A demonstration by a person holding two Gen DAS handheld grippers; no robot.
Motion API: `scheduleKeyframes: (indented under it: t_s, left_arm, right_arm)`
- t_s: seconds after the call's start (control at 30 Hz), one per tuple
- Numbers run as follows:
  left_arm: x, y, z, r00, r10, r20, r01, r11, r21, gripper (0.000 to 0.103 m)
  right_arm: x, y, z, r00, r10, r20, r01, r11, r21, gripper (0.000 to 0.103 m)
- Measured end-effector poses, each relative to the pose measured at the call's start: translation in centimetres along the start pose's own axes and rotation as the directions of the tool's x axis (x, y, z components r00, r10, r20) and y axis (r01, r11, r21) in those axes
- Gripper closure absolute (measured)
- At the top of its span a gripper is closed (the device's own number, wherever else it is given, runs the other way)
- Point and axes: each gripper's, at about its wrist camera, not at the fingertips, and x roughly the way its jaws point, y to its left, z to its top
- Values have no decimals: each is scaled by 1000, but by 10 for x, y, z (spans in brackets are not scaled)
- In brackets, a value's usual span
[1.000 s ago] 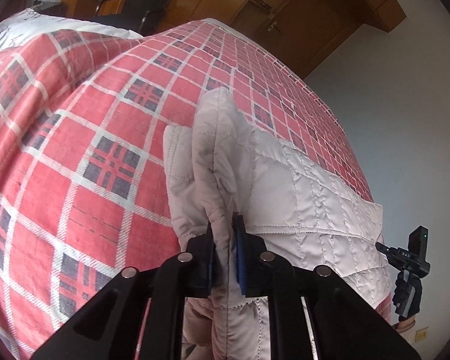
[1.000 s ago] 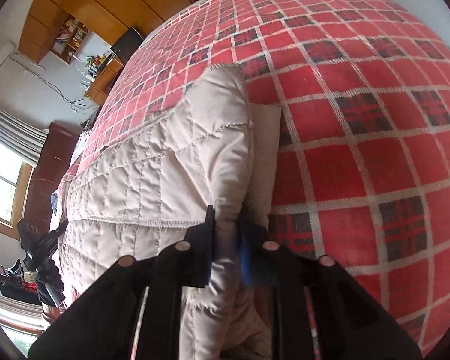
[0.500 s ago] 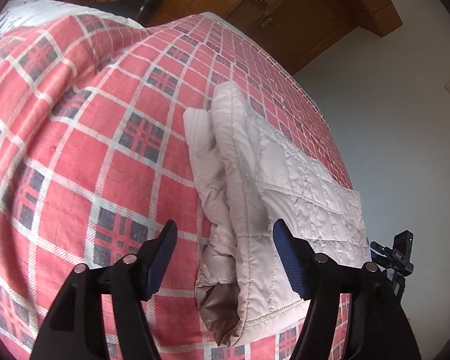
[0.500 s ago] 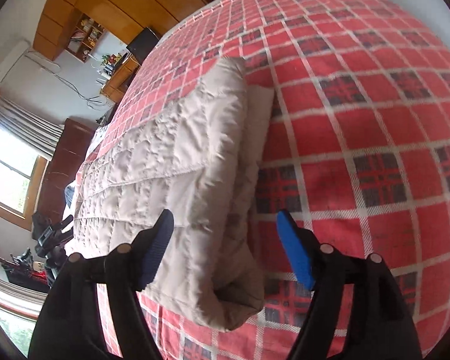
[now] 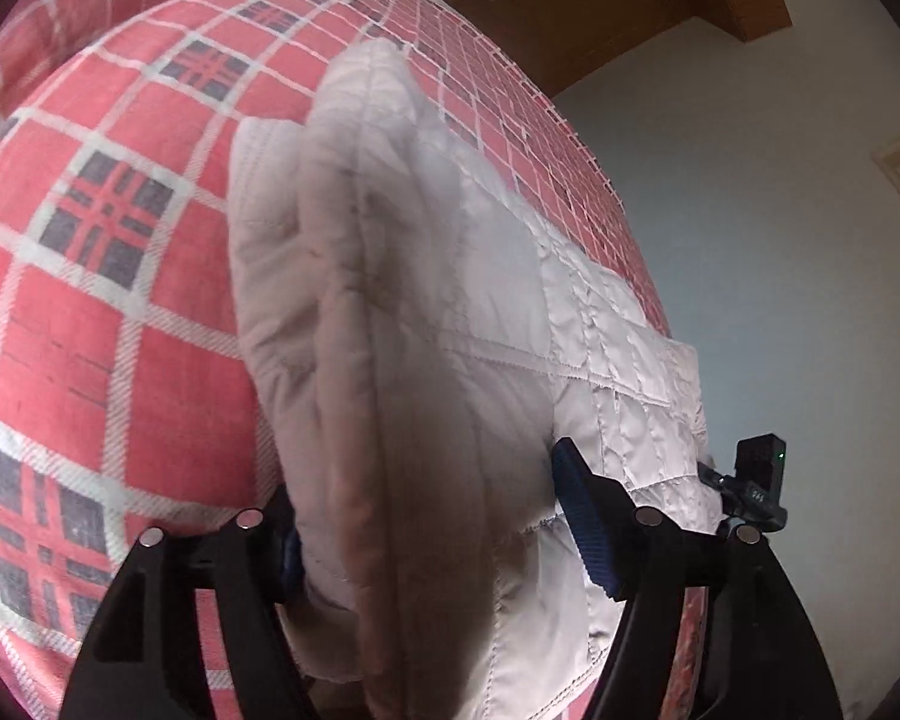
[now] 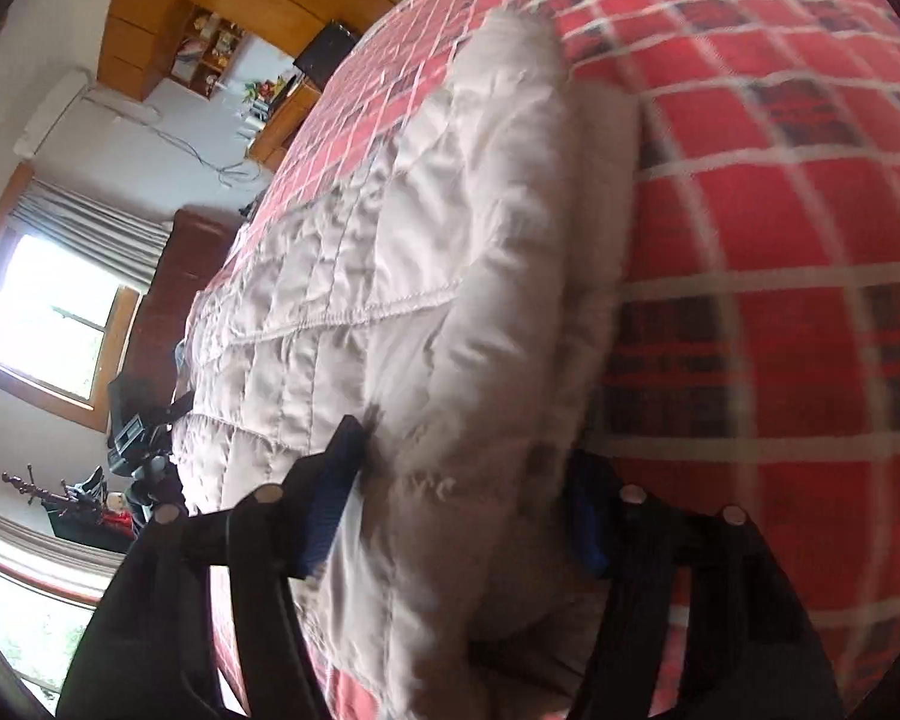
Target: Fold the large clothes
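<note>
Since half a second ago, the left gripper (image 5: 432,516) and right gripper (image 6: 456,498) have closed in on the folded jacket (image 5: 426,312) on the bedspread (image 5: 108,276), jaws wide, straddling its 6 o'clock edge ungripped.

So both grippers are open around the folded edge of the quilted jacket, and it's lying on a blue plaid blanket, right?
Not quite: the blanket is red plaid, not blue, as both wrist views show. The rest holds: the left gripper and the right gripper are open around the folded edge of the quilted jacket.
</note>
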Motion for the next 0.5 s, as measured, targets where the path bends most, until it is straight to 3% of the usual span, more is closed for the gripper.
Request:
scheduleKeyframes:
  t_s: [0.03, 0.07, 0.1, 0.17, 0.23, 0.5]
  left_arm:
    - [1, -2, -1, 1000, 3, -2, -3, 1000, 6, 35]
    - [1, -4, -2, 1000, 4, -3, -4, 1000, 7, 46]
    - [0, -5, -3, 1000, -4, -2, 4, 1000, 5, 51]
    - [-4, -7, -6, 999, -33, 24, 33, 999, 2, 70]
    - [-12, -14, -10, 997, -59, 51, 59, 998, -4, 77]
    - [-64, -64, -45, 989, -123, 82, 115, 989, 91, 79]
  right_arm:
    - [2, 3, -1, 1000, -12, 6, 12, 1000, -14, 50]
    - [1, 5, -2, 1000, -12, 12, 12, 1000, -11, 53]
    - [0, 5, -4, 1000, 0, 15, 0, 1000, -6, 61]
    - [-9, 9, -5, 998, 51, 28, -51, 999, 0, 77]
    - [-21, 17, -7, 997, 61, 45, -60, 998, -10, 83]
    - [-97, 55, -49, 987, 112, 118, -105, 992, -65, 86]
